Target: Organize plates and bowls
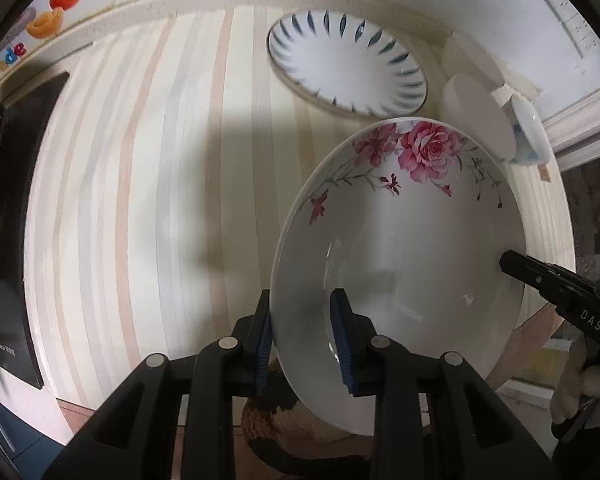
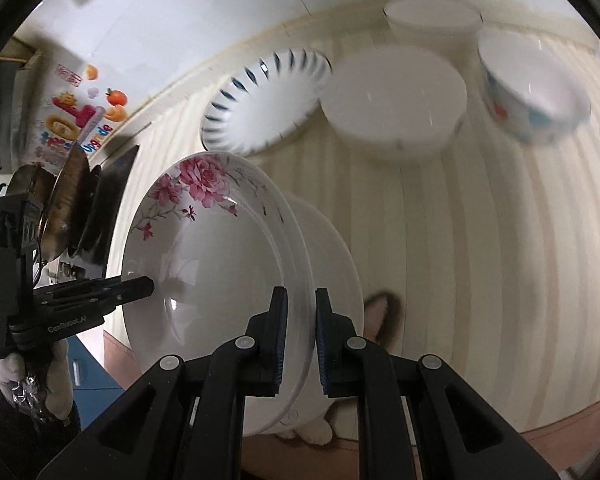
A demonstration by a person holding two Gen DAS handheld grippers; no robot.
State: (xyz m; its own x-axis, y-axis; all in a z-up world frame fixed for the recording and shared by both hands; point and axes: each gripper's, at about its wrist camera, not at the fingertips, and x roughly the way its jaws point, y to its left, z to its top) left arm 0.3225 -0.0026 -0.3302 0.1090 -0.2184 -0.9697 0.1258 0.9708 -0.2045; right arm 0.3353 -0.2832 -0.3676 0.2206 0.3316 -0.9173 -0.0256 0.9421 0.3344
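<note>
A white plate with pink roses (image 1: 404, 248) is held tilted above the striped table (image 1: 140, 184) by both grippers. My left gripper (image 1: 304, 344) is shut on its near rim; it shows at the left of the right wrist view (image 2: 140, 286). My right gripper (image 2: 302, 340) is shut on the opposite rim of the rose plate (image 2: 216, 256); its fingers (image 1: 516, 264) show at the plate's right edge in the left wrist view. A white plate with blue leaf marks (image 1: 346, 68) (image 2: 264, 100) lies at the back of the table.
A large white bowl (image 2: 396, 100), a smaller white bowl (image 2: 432, 20) and a bowl with coloured prints (image 2: 536, 92) stand at the back right. A black flat appliance (image 1: 16, 216) lies at the table's left. A wall sticker with fruit (image 1: 48, 12) is behind.
</note>
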